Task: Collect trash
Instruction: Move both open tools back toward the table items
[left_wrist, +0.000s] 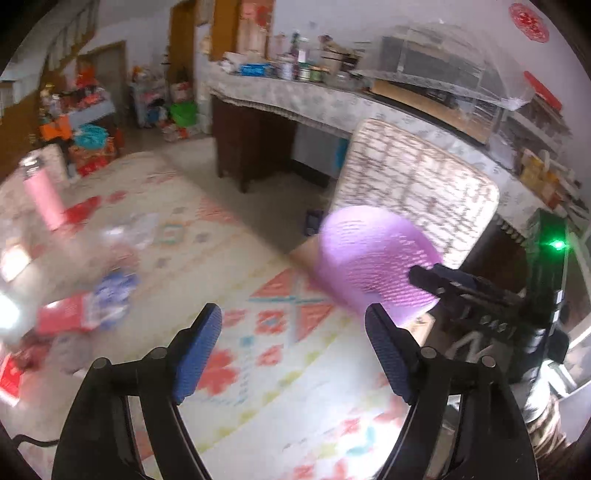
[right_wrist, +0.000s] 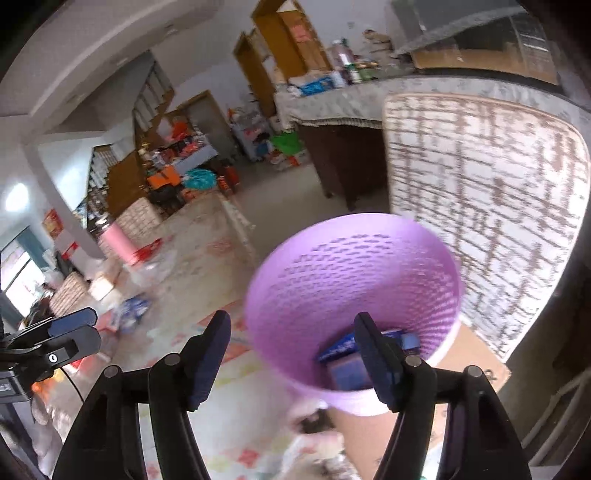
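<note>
I see both claws released and empty: right claw (right_wrist: 291, 354) above the purple bin (right_wrist: 351, 280), left claw (left_wrist: 293, 350) over the bench (left_wrist: 258, 424).

One purple perforated bin (right_wrist: 351, 295) stands beside the table, and at least two blue packets (right_wrist: 345, 360) lie in its bottom, though more may be hidden under them. One patterned tablecloth (left_wrist: 258, 332) covers the table. On it stands one pink bottle (left_wrist: 44, 199). The litter on the cloth is blurred: one blue-and-white wrapper (left_wrist: 114, 291), one red packet (left_wrist: 64, 319) and one clear crumpled plastic piece (left_wrist: 131, 230) can be told apart. One chair back with a woven pattern (left_wrist: 413, 192) rises behind the bin. Two grippers show, the left gripper (left_wrist: 293, 354) and the right gripper (right_wrist: 291, 362).
</note>
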